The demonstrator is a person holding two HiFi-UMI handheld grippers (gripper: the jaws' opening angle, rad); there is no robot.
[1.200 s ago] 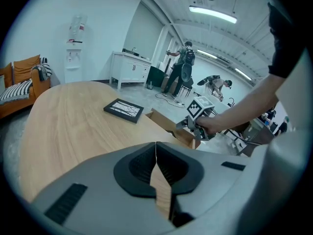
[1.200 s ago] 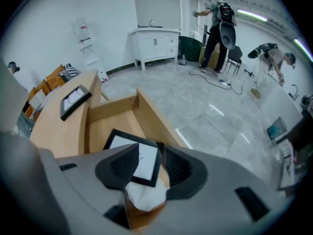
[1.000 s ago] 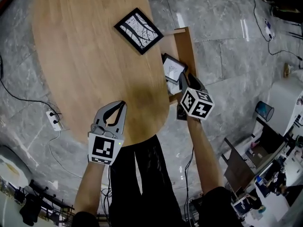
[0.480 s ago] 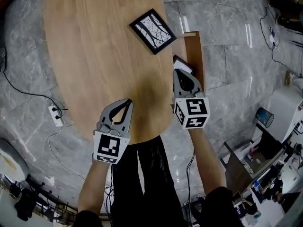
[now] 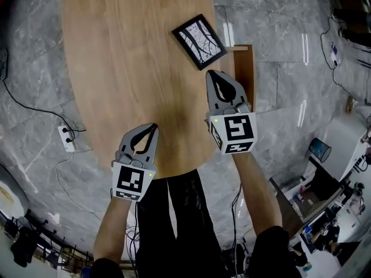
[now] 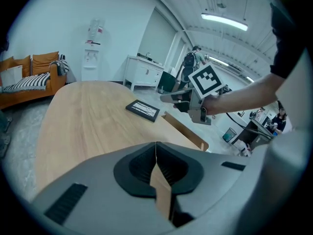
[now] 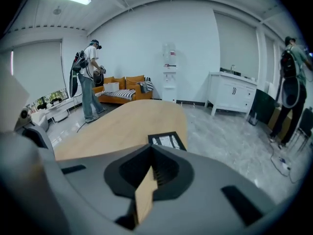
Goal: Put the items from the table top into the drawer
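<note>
A black picture frame point(image 5: 200, 41) with a branch print lies flat near the right edge of the oval wooden table point(image 5: 116, 68). It also shows in the left gripper view point(image 6: 143, 110) and, just past the jaws, in the right gripper view point(image 7: 166, 141). The open wooden drawer point(image 5: 248, 68) sticks out from the table's right side; what lies in it is hidden. My right gripper point(image 5: 211, 74) hangs over the table edge beside the drawer, just short of the frame, shut and empty. My left gripper point(image 5: 153, 127) is shut with nothing in it, above the table's near end.
Grey marble floor surrounds the table. A power strip point(image 5: 66, 138) and cables lie on the floor to the left. A person point(image 7: 90, 77) stands by an orange sofa point(image 7: 122, 93) at the room's far end. White cabinets point(image 7: 234, 99) line the right wall.
My right gripper has lifted away from the drawer, shut its jaws, rolled and moved up over the table edge toward the frame. The left gripper has drifted slightly.
</note>
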